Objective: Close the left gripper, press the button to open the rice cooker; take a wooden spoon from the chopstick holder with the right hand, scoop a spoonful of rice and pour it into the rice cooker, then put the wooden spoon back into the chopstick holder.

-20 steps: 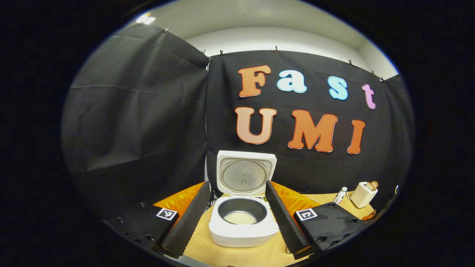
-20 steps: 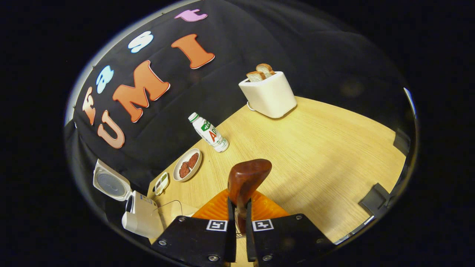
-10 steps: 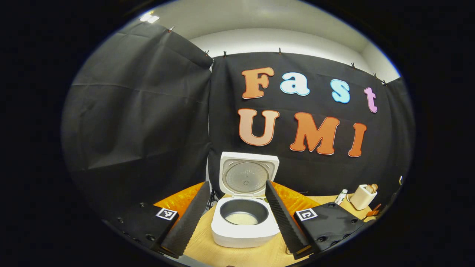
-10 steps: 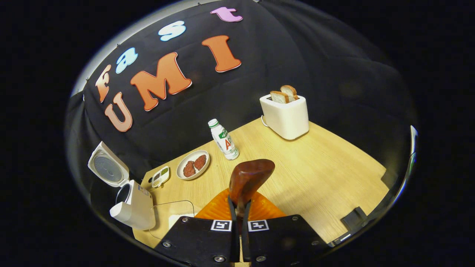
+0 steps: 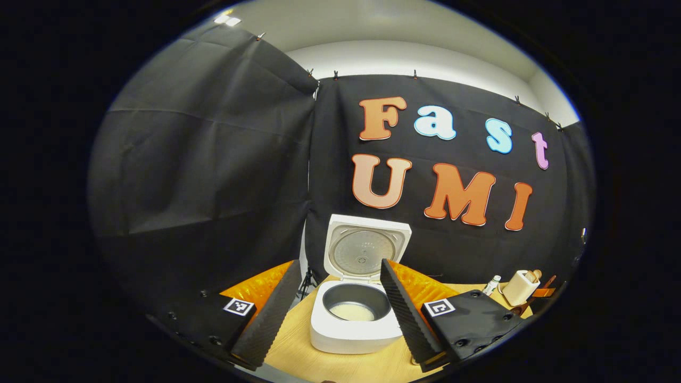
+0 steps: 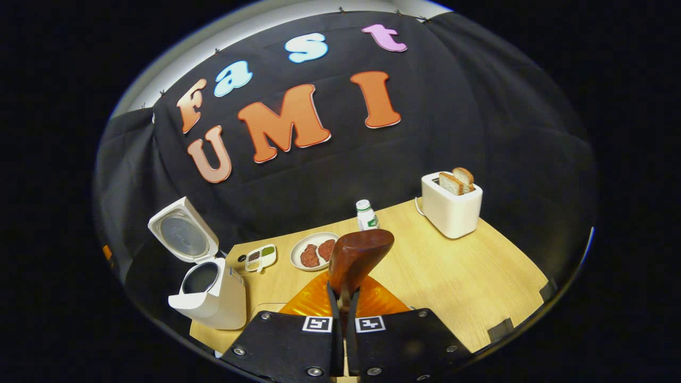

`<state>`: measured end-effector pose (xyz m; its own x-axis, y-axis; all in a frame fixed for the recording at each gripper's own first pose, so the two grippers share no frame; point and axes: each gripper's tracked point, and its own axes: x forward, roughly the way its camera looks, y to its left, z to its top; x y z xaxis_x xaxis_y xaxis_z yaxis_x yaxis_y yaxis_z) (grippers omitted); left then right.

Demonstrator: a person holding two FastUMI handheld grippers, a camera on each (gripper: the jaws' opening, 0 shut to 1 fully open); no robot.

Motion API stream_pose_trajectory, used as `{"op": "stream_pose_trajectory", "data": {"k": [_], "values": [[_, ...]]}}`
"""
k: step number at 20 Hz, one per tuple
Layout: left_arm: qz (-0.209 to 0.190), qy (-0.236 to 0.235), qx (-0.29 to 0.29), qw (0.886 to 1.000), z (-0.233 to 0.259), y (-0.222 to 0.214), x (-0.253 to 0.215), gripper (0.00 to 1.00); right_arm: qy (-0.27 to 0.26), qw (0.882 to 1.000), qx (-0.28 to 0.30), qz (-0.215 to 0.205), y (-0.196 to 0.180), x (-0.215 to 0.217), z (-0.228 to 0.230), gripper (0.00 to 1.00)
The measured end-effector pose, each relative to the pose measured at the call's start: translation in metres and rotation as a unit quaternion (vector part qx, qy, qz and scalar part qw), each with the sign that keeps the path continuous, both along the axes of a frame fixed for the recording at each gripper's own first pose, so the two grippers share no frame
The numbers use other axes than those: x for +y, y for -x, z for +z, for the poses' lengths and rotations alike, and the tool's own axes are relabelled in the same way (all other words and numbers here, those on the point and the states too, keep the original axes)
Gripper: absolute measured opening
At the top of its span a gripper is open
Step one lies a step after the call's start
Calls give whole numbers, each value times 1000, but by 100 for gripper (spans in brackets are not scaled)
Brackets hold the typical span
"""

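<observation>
The white rice cooker (image 5: 355, 334) stands open on the wooden table (image 5: 298, 343), its lid (image 5: 367, 251) upright and pale rice (image 5: 350, 311) in the dark pot. My left gripper (image 5: 338, 319) is open, hanging a little before the cooker, which shows between its fingers. In the right gripper view my right gripper (image 6: 343, 319) is shut on the stem of a brown wooden spoon (image 6: 359, 255), whose bowl points ahead above the table; I see no rice on the side that faces me. The cooker (image 6: 210, 292) sits to the lower left there, lid (image 6: 183, 236) up.
On the table (image 6: 457, 276) lie a plate of brown patties (image 6: 315, 251), a small divided dish (image 6: 260, 257), a white bottle (image 6: 366, 214) and a white toaster (image 6: 451, 210) holding bread. Black cloth walls close the back and the sides.
The right gripper has rolled level with the spoon still held; cooker, plate and toaster now sit upright in its view. The left gripper has drifted slightly left, staying open.
</observation>
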<state>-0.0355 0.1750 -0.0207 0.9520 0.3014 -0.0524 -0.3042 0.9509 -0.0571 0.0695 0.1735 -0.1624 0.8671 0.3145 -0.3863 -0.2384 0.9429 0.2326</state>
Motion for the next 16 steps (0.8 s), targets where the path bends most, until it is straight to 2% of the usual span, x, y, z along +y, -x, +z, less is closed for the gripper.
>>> {"op": "stream_pose_trajectory", "data": {"k": [3, 6, 7, 8, 14, 16], "values": [[9, -13, 7, 1000, 0, 5, 8, 100, 33, 999, -11, 34, 7, 40, -11, 2], [16, -28, 10, 999, 2, 9, 14, 100, 94, 994, -19, 53, 7, 63, -35, 1], [21, -36, 13, 999, 3, 11, 19, 100, 114, 992, -19, 58, 9, 69, -45, 6], [27, -44, 18, 999, 1, 13, 23, 100, 124, 990, -17, 67, 10, 76, -54, 2], [45, -64, 31, 996, -4, 24, 34, 100, 167, 983, -19, 79, 14, 93, -102, 2], [48, -65, 31, 996, -4, 25, 37, 100, 163, 984, 5, 74, 16, 92, -123, 2]]}}
